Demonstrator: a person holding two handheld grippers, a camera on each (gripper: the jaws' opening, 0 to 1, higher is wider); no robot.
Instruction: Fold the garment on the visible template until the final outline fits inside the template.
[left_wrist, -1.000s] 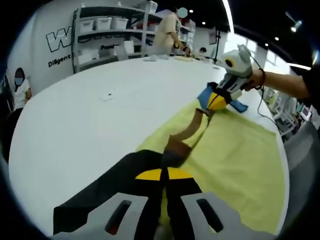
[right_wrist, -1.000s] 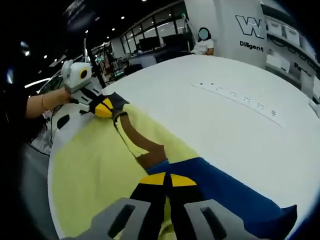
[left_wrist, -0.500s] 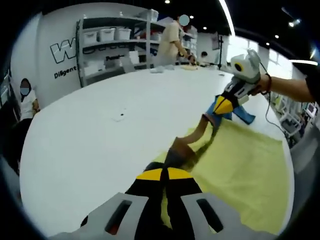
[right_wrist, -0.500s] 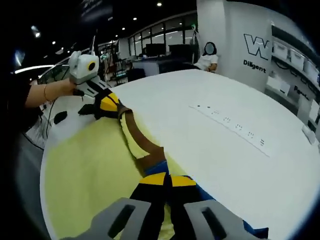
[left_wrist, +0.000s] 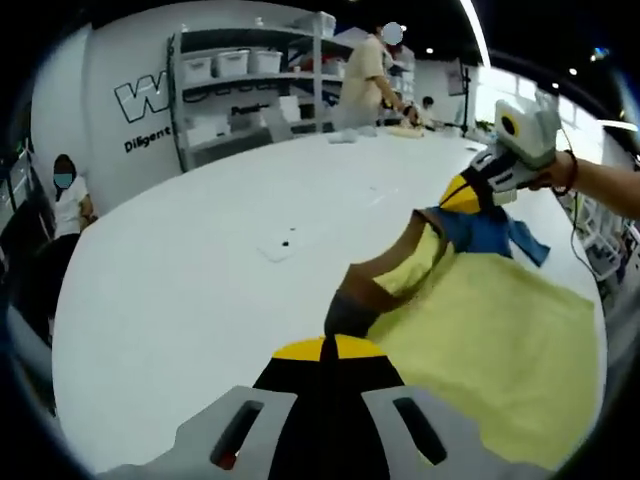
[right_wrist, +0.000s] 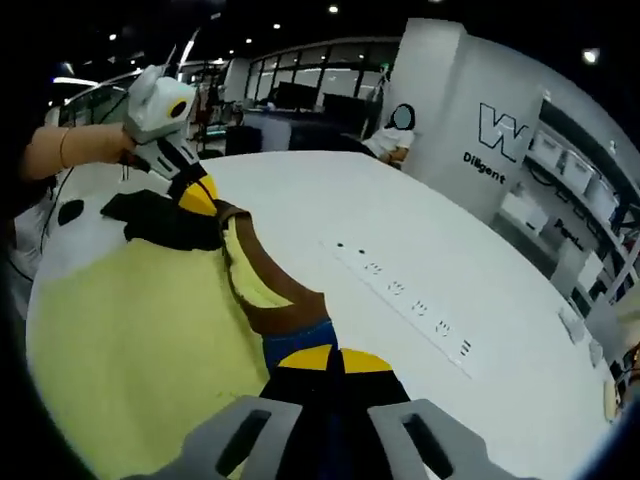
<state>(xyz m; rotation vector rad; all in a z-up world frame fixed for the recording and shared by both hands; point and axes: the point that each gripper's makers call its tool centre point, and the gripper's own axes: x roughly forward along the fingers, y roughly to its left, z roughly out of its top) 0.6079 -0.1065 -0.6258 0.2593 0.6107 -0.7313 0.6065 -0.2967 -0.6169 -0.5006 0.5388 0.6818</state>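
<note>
surface: white table | on it: yellow garment, power strip

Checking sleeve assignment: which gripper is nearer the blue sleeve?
Right. The right gripper is shut on the garment right at its blue sleeve. The left gripper is shut on the opposite end, at the black sleeve.

1. Garment: pale yellow body, brown collar band, blue and black sleeves; spread at lower right of the left gripper view, collar edge lifted.
</note>
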